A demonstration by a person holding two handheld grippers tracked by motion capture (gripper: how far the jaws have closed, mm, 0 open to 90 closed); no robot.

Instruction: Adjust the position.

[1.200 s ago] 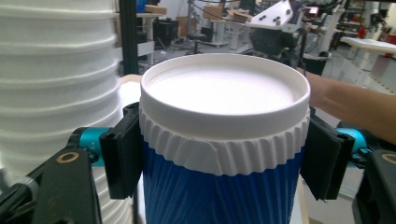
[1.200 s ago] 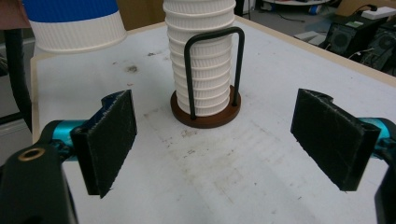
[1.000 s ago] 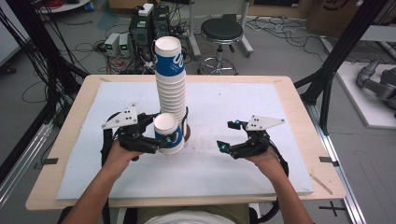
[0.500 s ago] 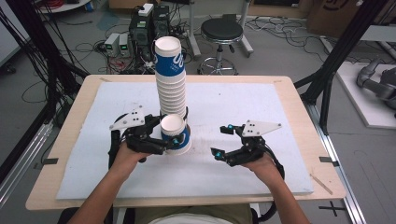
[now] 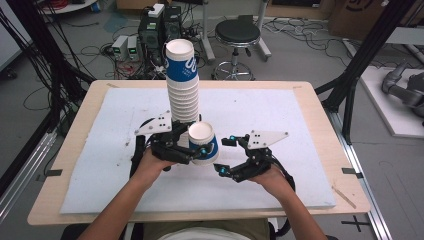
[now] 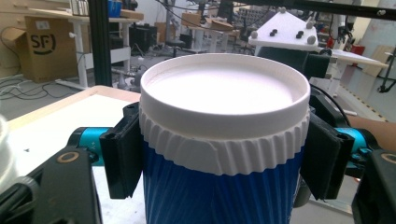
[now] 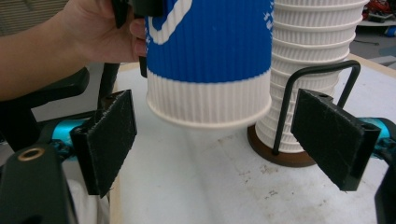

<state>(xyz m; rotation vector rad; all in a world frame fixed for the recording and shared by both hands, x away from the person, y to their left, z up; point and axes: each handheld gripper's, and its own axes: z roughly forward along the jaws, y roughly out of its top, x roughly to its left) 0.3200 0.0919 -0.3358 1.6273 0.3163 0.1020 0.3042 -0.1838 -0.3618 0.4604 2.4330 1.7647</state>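
Clamped on a blue-and-white paper cup [image 5: 202,143], the left gripper [image 5: 192,151] presses its two black pads against the ribbed wall just under the white rim, holding it upright and clear of the white mat [image 5: 100,165]. Just beside it, the right gripper [image 5: 226,156] has its jaws spread wide with nothing between the pads, pointing toward the cup's base. Both forearms come in low from the table's near edge. Seen from the right gripper view, the cup's bottom hangs above the mat. Beyond it, the tall cup stack [image 5: 182,82] stands in a wire holder [image 7: 317,95] on a brown base.
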